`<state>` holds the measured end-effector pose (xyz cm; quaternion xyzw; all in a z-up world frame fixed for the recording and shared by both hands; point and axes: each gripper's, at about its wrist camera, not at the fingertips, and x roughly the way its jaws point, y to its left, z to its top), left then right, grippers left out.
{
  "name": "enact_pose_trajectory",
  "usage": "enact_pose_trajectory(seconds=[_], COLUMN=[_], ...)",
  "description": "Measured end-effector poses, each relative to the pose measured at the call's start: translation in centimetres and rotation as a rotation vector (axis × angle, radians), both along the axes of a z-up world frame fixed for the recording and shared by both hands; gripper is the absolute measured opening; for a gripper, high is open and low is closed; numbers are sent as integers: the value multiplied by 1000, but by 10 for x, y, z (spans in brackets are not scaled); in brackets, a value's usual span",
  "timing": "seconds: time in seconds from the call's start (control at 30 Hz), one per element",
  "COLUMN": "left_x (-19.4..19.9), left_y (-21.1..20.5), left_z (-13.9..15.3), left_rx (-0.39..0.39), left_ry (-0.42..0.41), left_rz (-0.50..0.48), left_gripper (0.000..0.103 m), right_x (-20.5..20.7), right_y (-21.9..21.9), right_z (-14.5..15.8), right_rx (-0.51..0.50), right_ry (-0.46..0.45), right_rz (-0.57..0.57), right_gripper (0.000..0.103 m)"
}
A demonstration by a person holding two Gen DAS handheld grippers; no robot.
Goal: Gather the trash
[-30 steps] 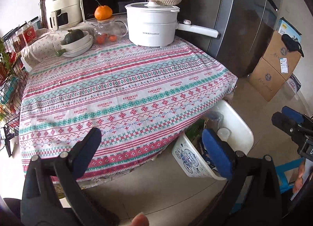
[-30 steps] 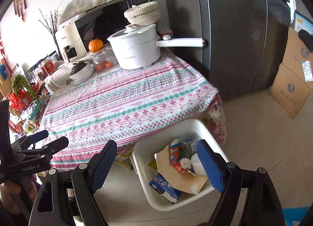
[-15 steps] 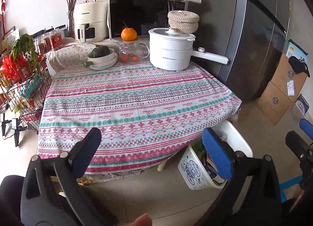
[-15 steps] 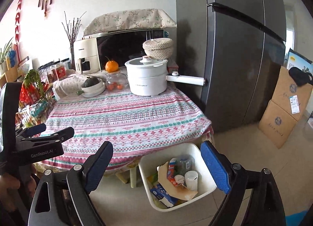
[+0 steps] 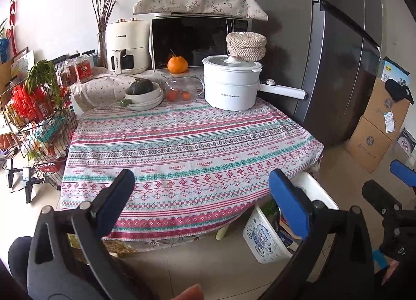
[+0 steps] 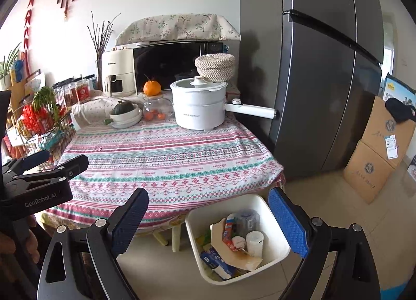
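Note:
A white trash bin (image 6: 278, 242) stands on the floor at the table's near right corner. It holds trash: a brown paper piece (image 6: 234, 255), a red carton, a white cup (image 6: 254, 239), a blue pack. The bin also shows in the left wrist view (image 5: 262, 237), partly behind my finger. My left gripper (image 5: 201, 196) is open and empty, held back from the table's front edge. My right gripper (image 6: 208, 219) is open and empty, above and before the bin. The patterned tablecloth (image 5: 182, 149) shows no loose trash.
At the table's back stand a white electric pot (image 5: 231, 84), a glass teapot with an orange (image 5: 179, 81), a bowl with a squash (image 5: 143, 92), a microwave and an air fryer. A wire rack (image 5: 33, 123) stands left. A dark fridge (image 6: 325, 66) and cardboard boxes (image 6: 377, 159) stand right.
Both grippers have pulled back and risen from the table and bin, so more of the room shows. Both stay open and empty.

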<state>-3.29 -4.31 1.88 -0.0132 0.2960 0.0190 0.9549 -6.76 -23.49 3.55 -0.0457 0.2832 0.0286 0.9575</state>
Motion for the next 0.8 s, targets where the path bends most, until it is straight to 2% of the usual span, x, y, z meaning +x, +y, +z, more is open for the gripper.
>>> enact_pose_trajectory(seconds=[0.8], left_x=[-3], left_y=[-3], left_z=[2], left_rx=[19], left_ry=[-9], left_rz=[43], left_gripper=[102], right_x=[6], right_y=[2], right_z=[-5], right_rx=[-6], right_ry=[5], right_rz=[-5], right_gripper=[95])
